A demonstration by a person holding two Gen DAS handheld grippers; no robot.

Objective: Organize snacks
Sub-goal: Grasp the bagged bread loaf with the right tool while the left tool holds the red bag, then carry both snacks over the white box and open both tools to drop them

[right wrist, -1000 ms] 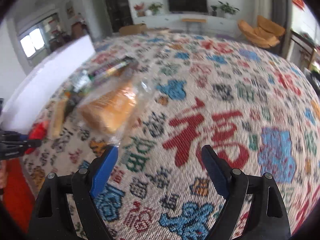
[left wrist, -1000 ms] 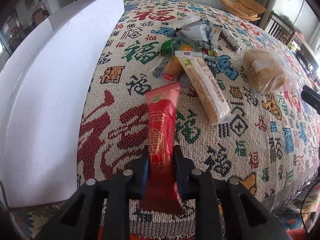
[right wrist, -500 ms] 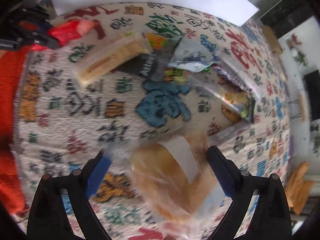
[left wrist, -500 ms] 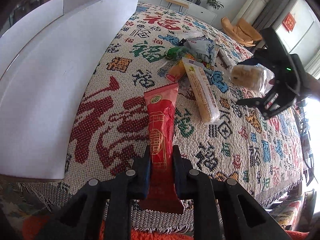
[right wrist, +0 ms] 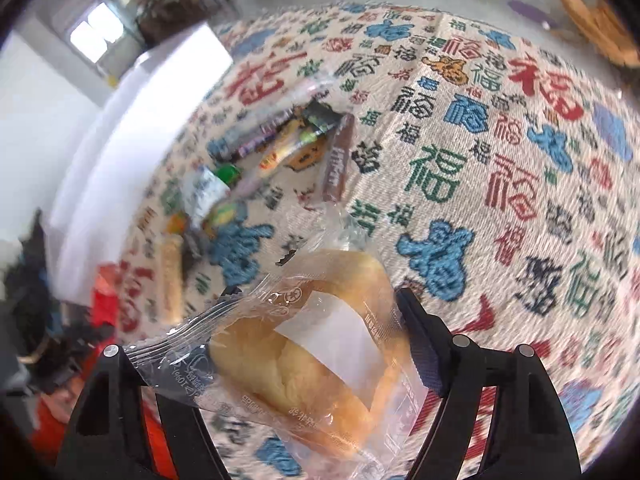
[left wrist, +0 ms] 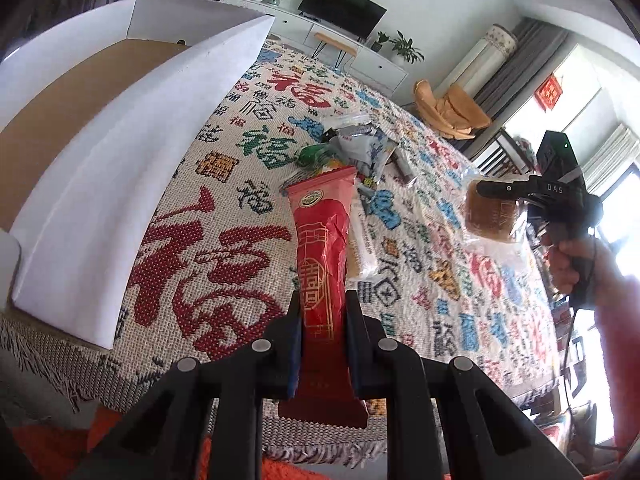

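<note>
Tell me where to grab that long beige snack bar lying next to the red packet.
Grip the beige bar across its narrow width near the middle, coming from above. It lies flat and long on the cloth, and the red packet in the left tool hides one long edge.

A long red snack packet is clamped lengthwise above the patterned cloth; a clear-wrapped bread bun is held aloft; the remaining snack pile lies mid-cloth beside a white box

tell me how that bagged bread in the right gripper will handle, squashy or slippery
Probably squashy: the bagged bread looks like a soft bun, so the right gripper could dent it. The loose clear wrapper looks slick and crinkly, so it may slide. Likely light for its size.
</note>
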